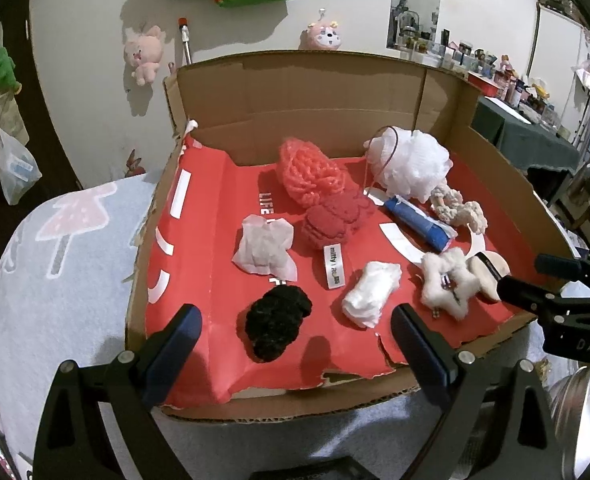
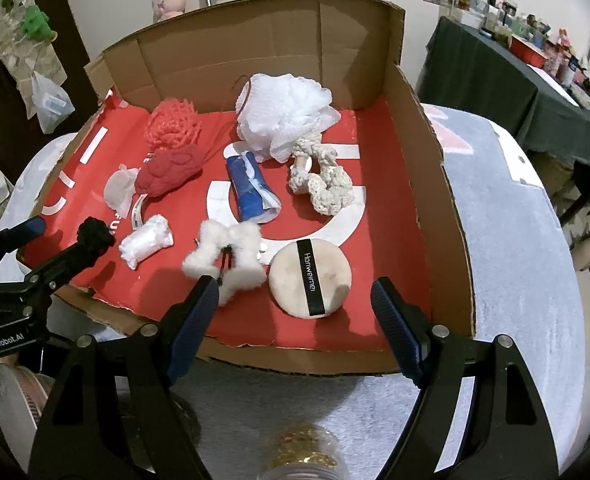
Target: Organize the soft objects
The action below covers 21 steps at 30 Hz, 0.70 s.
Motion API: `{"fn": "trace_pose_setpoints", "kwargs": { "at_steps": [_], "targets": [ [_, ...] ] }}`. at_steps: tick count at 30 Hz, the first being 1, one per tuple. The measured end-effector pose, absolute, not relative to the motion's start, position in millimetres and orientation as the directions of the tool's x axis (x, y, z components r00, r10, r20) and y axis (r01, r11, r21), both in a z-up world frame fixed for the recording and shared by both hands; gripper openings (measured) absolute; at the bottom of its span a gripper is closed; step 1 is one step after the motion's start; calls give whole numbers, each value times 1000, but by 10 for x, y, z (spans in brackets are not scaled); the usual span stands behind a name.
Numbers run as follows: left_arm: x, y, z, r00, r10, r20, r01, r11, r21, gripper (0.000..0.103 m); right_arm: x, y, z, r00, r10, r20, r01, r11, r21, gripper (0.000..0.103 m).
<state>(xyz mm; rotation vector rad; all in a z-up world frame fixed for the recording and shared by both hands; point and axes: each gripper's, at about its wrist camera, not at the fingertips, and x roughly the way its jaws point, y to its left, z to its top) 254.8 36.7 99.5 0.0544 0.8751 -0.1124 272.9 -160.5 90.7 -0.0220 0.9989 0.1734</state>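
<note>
White wall with hung plush toys backs a cut-down cardboard box (image 1: pixel 315 92) that sits on a pale rug and is lined with red paper. Soft things lie scattered on that liner. Toward the far wall sit a coral mesh puff (image 1: pixel 309 176) and a white loofah (image 1: pixel 409 166). Mid-floor lie a red knit piece (image 1: pixel 333 220), a blue tube (image 1: pixel 419 218), a cream crochet piece (image 1: pixel 457 208) and a crumpled tissue (image 1: pixel 265 248). Along the near edge, from the box's left to its right, come a black scrunchie (image 1: pixel 275 322), a white roll (image 1: pixel 369 294), a fluffy star clip (image 1: pixel 447 282) and a round powder puff (image 2: pixel 310 278).

Both grippers hang over the near edge, jaws wide apart and holding nothing. The left gripper (image 1: pixel 295 332) points at the scrunchie, which lies just ahead between its fingers, with the roll close by its right finger. The right gripper (image 2: pixel 295 306) faces the puff, which lies just ahead between its fingers, its black strap running roughly along the line of reach; the star clip touches the left finger's tip.

Judging by this, each hand has its own nearest piece: left for the scrunchie, right for the puff. The puff is flat, so it likely needs a low, edge-on pinch across the strap.
</note>
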Motion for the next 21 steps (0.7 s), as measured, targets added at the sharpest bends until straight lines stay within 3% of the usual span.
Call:
{"fn": "trace_pose_setpoints", "kwargs": {
  "at_steps": [21],
  "targets": [
    [2552, 372, 1007, 646, -65, -760, 109, 994, 7, 97, 2710, -1606, 911, 541, 129, -831, -151, 987, 54, 78]
  ]
}}
